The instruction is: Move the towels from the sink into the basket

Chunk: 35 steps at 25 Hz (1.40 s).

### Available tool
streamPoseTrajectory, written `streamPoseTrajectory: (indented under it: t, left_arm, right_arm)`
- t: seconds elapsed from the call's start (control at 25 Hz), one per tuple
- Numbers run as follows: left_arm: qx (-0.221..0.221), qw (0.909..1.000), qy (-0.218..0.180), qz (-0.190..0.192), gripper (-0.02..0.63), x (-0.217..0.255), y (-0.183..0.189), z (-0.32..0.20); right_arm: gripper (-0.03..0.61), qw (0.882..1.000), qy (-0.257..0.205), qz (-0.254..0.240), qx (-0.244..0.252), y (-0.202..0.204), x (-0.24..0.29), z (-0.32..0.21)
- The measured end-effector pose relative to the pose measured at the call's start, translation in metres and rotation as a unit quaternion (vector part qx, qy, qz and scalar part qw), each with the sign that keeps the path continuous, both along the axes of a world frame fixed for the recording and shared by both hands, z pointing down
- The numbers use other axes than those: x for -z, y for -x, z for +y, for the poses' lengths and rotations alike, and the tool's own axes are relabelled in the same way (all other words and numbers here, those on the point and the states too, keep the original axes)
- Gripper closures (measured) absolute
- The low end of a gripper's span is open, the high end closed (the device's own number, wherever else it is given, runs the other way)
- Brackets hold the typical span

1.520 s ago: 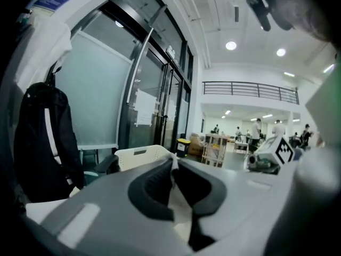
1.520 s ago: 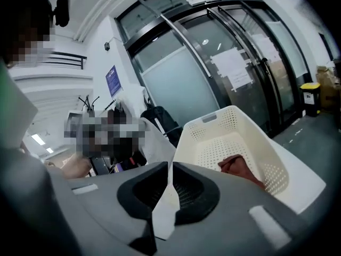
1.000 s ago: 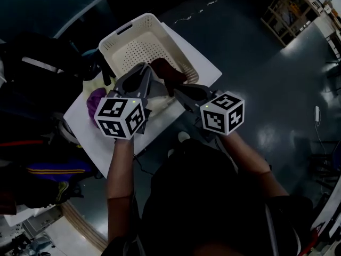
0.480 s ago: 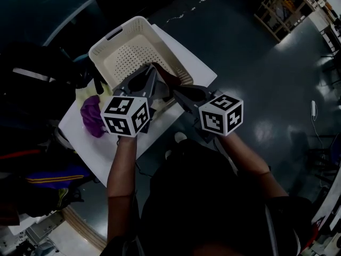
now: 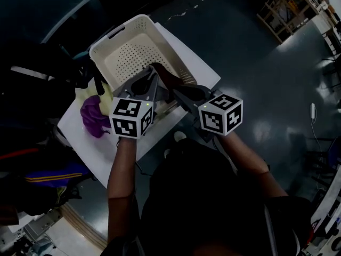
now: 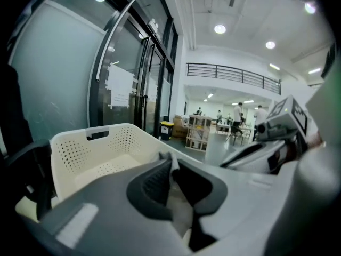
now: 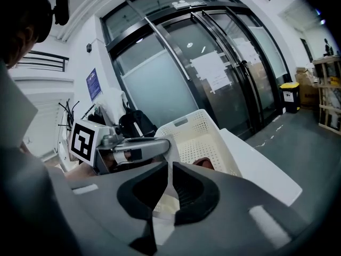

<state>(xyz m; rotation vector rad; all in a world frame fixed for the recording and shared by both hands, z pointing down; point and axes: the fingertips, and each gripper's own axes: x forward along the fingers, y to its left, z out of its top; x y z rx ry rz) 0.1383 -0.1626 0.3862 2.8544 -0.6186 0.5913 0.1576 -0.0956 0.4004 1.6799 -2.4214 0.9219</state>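
Note:
A white perforated basket stands on a white table. Both grippers hold one cream-white towel over the basket's near rim. My left gripper pinches a fold of it while its jaws start opening. My right gripper is shut on a thin edge of the same towel. A dark red towel lies inside the basket, by the near wall. A purple towel and a pale yellow one lie to the left of the basket.
Dark bags and cables crowd the table's left side. Glass doors stand behind the basket. Dark floor lies to the right, with shelving at the far right.
Both grippers, with the cream-white towel, have edged closer to the basket's near rim. The left gripper has shifted slightly right.

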Motion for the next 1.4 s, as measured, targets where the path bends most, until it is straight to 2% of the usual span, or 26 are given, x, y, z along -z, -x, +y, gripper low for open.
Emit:
streamPoseTrajectory:
  t: [0.08,0.16,0.24,0.36,0.52,0.72,0.92,1.4]
  left_arm:
    - [0.001,0.9998,-0.011,-0.018,0.557,-0.006,0.002,-0.001]
    - [-0.002,0.9998,-0.004,-0.021,0.478,-0.009,0.003,-0.001]
    - [0.000,0.9998,0.004,-0.021,0.445,-0.011,0.004,-0.001]
    - [0.008,0.9998,0.002,-0.018,0.423,-0.011,0.010,-0.003]
    - [0.031,0.9995,-0.004,0.006,0.427,0.002,0.025,-0.003]
    - [0.089,0.9954,-0.017,0.031,0.447,0.017,0.065,-0.010]
    - [0.172,0.9841,-0.001,0.045,0.459,0.015,0.125,-0.019]
    - [0.313,0.9493,0.019,0.026,0.459,-0.015,0.243,-0.009]
  right_arm:
    - [0.552,1.000,0.001,-0.001,0.003,0.002,0.000,-0.003]
    - [0.552,1.000,0.002,-0.001,0.006,0.003,-0.001,-0.005]
    - [0.552,1.000,0.002,-0.001,0.010,0.005,-0.001,-0.007]
    - [0.552,1.000,0.002,-0.002,0.016,0.008,-0.002,-0.010]
    - [0.552,1.000,0.000,-0.004,0.025,0.014,0.000,-0.011]
    - [0.552,0.999,-0.003,-0.002,0.041,0.023,0.002,-0.015]
    - [0.552,0.997,-0.006,-0.003,0.072,0.044,0.004,-0.019]
    - [0.551,0.983,-0.018,-0.006,0.185,0.128,0.012,-0.035]
